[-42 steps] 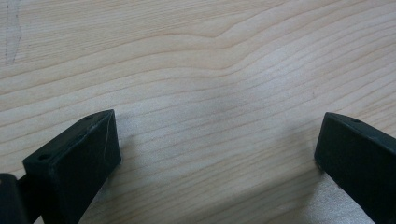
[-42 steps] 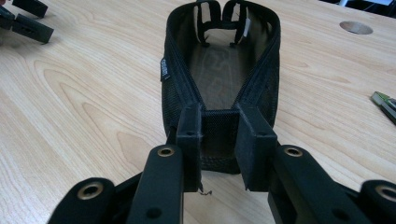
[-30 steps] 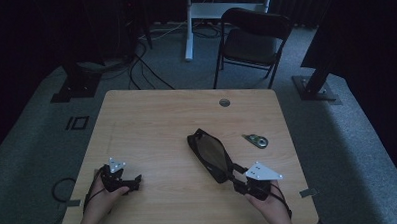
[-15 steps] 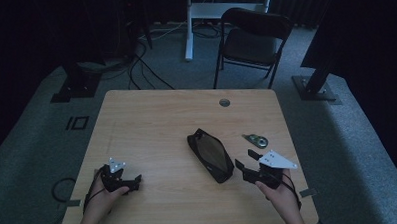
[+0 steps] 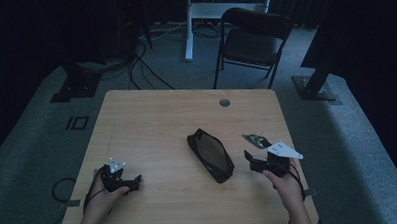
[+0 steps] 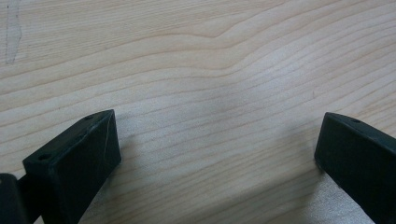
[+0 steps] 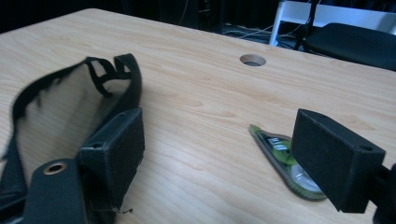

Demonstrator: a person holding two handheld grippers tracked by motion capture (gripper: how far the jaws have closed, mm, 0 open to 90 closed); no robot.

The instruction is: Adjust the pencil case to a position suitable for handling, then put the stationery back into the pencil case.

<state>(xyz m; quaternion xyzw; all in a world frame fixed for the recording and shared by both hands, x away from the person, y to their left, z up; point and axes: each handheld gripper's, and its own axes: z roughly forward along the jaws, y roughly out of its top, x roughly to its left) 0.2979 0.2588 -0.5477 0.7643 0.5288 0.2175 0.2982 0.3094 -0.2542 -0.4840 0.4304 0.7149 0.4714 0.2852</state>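
Wooden table (image 5: 152, 123) in a dim room, a black mesh pouch (image 5: 210, 154) lying near its middle.

Right gripper (image 5: 255, 162) sat just right of the pouch, its jaws just having opened wide with nothing between them; a small green tape dispenser (image 7: 285, 161) lay just ahead of it. Left gripper (image 5: 131, 183) rested near the table's front left, well apart from the pouch, jaws spread over bare wood.

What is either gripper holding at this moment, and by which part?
Nothing is held. The right gripper has just been opening, jaws wide with nothing between them, beside the black pouch. The left gripper is open over bare table.
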